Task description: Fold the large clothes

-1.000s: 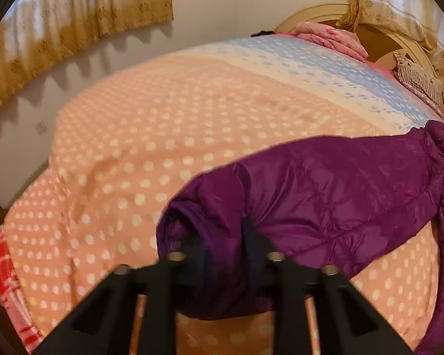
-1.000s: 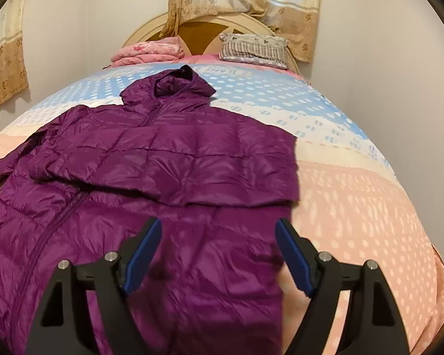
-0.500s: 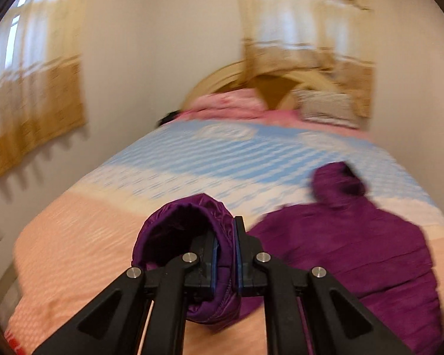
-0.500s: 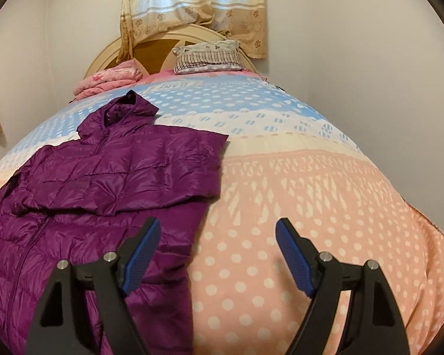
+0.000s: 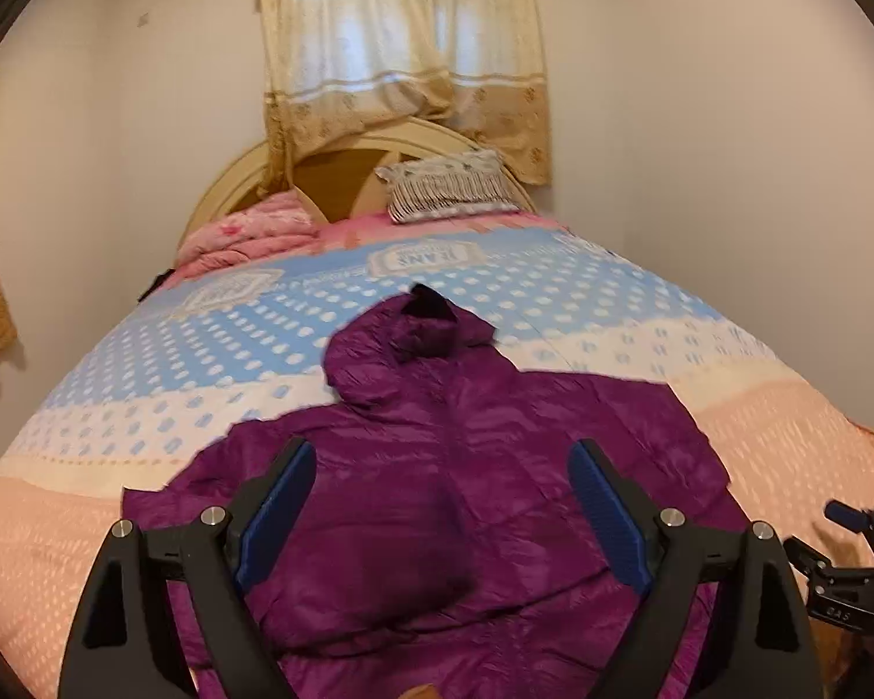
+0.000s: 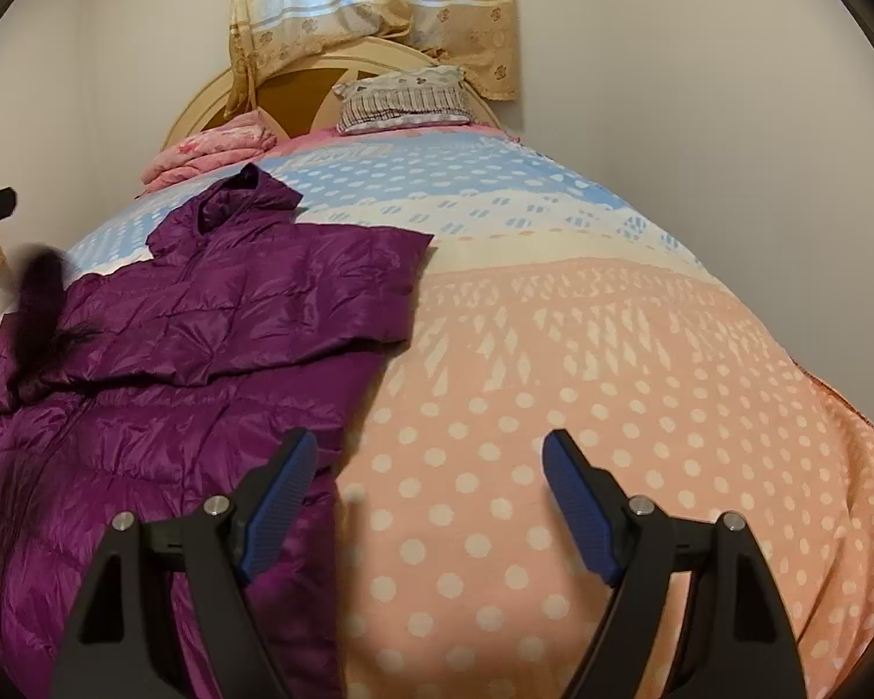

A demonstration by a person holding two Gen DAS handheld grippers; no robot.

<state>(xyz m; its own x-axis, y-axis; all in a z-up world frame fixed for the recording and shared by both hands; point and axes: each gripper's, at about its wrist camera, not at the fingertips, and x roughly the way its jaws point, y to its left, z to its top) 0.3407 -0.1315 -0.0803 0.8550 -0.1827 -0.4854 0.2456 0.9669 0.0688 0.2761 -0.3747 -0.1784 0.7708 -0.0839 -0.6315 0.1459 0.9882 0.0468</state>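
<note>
A purple hooded puffer jacket (image 5: pixel 495 454) lies face up on the bed, hood toward the headboard. Its right sleeve is folded across the chest (image 6: pixel 297 291). My left gripper (image 5: pixel 440 454) hovers above the jacket's front, its jaws opening, blue pads wide apart and touching nothing. The left sleeve (image 5: pixel 379 571) lies loose on the jacket below them; in the right wrist view its cuff (image 6: pixel 41 291) is a blur at the far left. My right gripper (image 6: pixel 431 442) is open over the dotted quilt, just right of the jacket's hem (image 6: pixel 297 524), and shows low at the right (image 5: pixel 845 553).
The bed carries a quilt (image 6: pixel 612 378) with peach, cream and blue dotted bands. A striped pillow (image 5: pixel 448 192) and folded pink bedding (image 5: pixel 245 233) lie by the cream headboard (image 5: pixel 344 145). Curtains hang behind. White walls close in on both sides.
My left gripper swung from the bed's left side over the jacket with the sleeve pinched in it, then let go and spread its jaws. My right gripper drifted right, off the jacket's hem.
</note>
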